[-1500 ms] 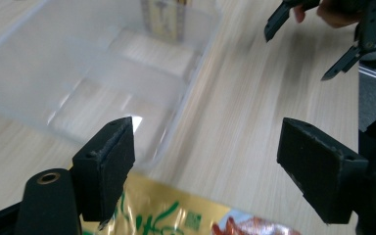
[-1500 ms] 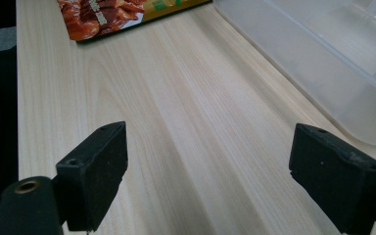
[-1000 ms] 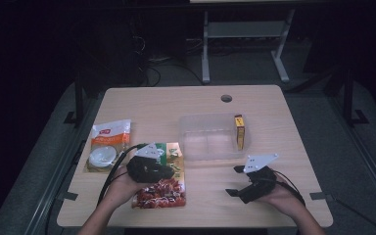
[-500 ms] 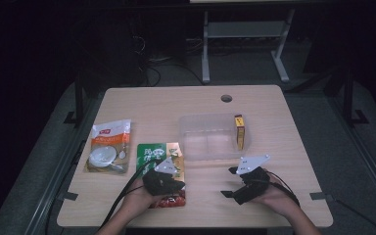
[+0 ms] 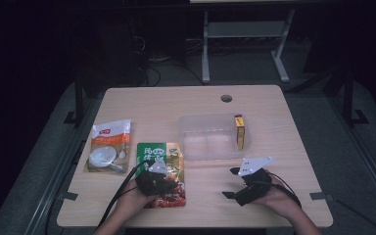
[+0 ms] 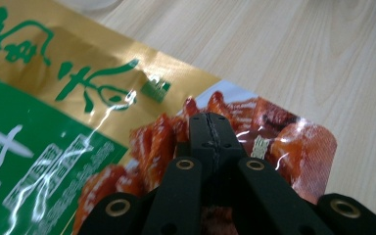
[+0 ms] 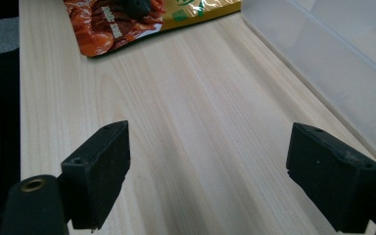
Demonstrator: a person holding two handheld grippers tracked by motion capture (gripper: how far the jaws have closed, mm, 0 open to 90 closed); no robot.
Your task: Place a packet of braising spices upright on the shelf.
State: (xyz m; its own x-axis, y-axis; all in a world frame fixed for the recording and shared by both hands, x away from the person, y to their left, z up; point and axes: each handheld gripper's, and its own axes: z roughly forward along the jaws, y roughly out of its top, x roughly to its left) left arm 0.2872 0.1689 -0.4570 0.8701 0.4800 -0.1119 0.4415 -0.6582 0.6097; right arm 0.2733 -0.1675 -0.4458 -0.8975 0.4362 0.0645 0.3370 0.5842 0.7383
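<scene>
- The left gripper sits near the table's near edge, left of centre, on the lower, red-printed end of a green and gold snack pouch.
- In the left gripper view its two black jaws meet with no gap between the tips, right over the pouch's picture of red meat. They have just been closing, down to their tightest. Whether a fold of the foil is pinched between them cannot be told; the film looks flat around the tips.
- The pouch lies flat on the table, its bottom near the near edge and its top reaching toward the middle, just left of a clear plastic bin.
- The right gripper rests near the near edge, right of centre, well apart from the pouch. Its jaws stand wide apart in the right gripper view, with bare wood between them and nothing gripped.
- That same view shows the pouch's red end farther off, and the bin's wall along the right side.
- The clear plastic bin stands at the table's middle; a small yellow and brown box stands inside against its right wall.
- A white and orange packet lies by the table's left edge, just left of the pouch.
- A round cable hole is near the far edge.
</scene>
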